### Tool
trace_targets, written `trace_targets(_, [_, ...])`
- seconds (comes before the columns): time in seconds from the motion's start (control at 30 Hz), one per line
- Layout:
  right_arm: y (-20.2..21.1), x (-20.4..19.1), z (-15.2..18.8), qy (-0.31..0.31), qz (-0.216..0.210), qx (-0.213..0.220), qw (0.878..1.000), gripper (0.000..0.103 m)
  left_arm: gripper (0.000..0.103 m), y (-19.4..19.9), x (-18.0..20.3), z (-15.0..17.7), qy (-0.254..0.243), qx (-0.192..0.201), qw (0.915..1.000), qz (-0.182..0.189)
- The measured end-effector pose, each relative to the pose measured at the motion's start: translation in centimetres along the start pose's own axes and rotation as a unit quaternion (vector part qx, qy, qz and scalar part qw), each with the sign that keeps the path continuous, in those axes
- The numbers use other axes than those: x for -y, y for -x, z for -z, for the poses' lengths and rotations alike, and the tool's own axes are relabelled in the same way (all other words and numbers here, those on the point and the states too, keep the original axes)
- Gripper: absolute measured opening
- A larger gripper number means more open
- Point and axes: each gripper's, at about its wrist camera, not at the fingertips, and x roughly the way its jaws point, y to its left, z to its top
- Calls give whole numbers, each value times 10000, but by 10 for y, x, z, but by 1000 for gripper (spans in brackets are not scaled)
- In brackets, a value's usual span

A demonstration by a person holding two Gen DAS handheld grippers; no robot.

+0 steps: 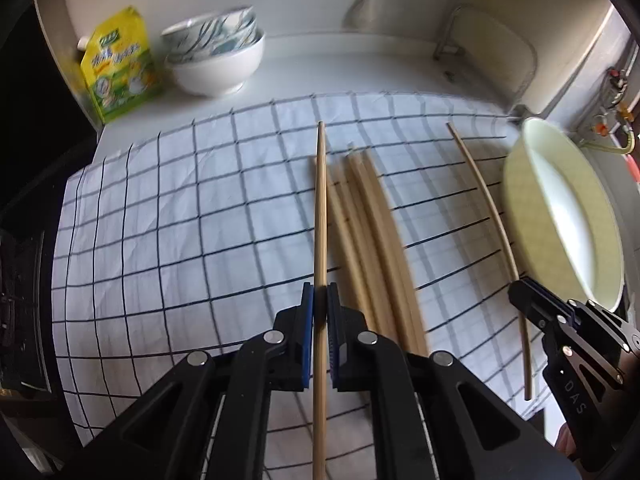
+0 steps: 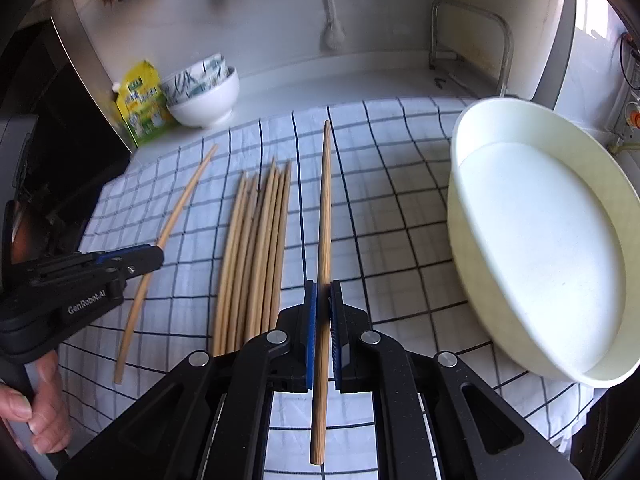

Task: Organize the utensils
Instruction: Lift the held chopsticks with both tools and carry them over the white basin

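Observation:
My left gripper (image 1: 320,300) is shut on one wooden chopstick (image 1: 320,216) and holds it above the checked cloth (image 1: 180,220). My right gripper (image 2: 323,296) is shut on another chopstick (image 2: 326,200), also above the cloth. A pile of several chopsticks (image 2: 256,248) lies on the cloth between the two grippers; it also shows in the left wrist view (image 1: 372,232). The right gripper (image 1: 528,292) with its chopstick (image 1: 492,216) shows at the right of the left wrist view. The left gripper (image 2: 156,252) with its chopstick (image 2: 176,220) shows at the left of the right wrist view.
A large white round basin (image 2: 472,200) stands on the cloth's right side, also in the left wrist view (image 1: 516,184). Stacked bowls (image 1: 216,52) and a yellow pouch (image 1: 116,64) stand at the back left. A metal rack (image 2: 472,32) stands at the back right against the wall.

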Motion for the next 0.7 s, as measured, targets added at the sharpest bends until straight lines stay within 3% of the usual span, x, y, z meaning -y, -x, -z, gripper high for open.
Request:
trace_targets(0.2, [45, 44, -16, -232, 68, 371, 9990, 6, 7, 26, 64, -28, -390, 313, 9977, 454])
trace_targets(0.37, [77, 111, -23, -615, 454, 653, 9949, 6, 7, 34, 137, -53, -820, 546, 9912, 886])
trace_targets(0.53, [87, 171, -23, -1011, 762, 735, 9892, 6, 7, 28, 210, -76, -1246, 662, 9820, 1256])
trace_targets(0.7, [71, 219, -21, -1364, 831, 556, 9856, 6, 7, -2, 259, -85, -1550, 434, 9776, 1356])
